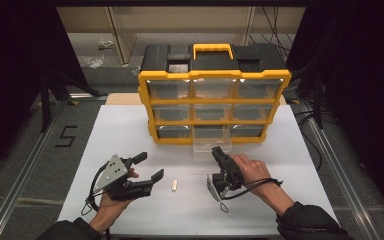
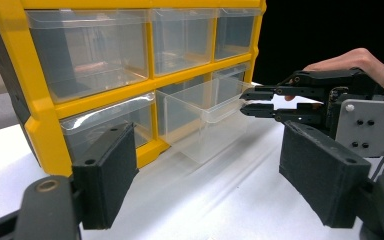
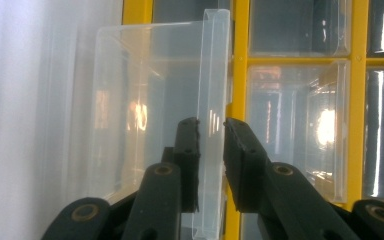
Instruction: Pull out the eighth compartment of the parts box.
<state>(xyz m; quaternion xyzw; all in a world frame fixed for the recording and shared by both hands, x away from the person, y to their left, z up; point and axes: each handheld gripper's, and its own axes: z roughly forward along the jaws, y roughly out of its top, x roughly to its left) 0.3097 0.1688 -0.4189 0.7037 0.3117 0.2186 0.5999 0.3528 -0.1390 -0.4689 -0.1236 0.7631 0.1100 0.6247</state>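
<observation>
Nine clear plastic drawers sit in the yellow-and-black organiser [image 1: 214,102] at the top centre of my high view. The bottom middle drawer [image 1: 211,141] is pulled out, its walls thin, glossy and see-through. My right gripper [image 3: 211,131] has its matte black jaws narrowed on that drawer's front lip. My left gripper [image 1: 150,167] rests lower left, jaws spread wide and empty. A small pale cylinder [image 1: 174,185] lies on the white table [image 1: 130,135]. A black "5" [image 1: 66,136] marks the grey surface at left.

My left tongs [image 1: 147,167] hang low with jaws spread wide and empty; my right tongs [image 1: 219,151] point forward, jaws narrowed, wrist rolled sideways.
</observation>
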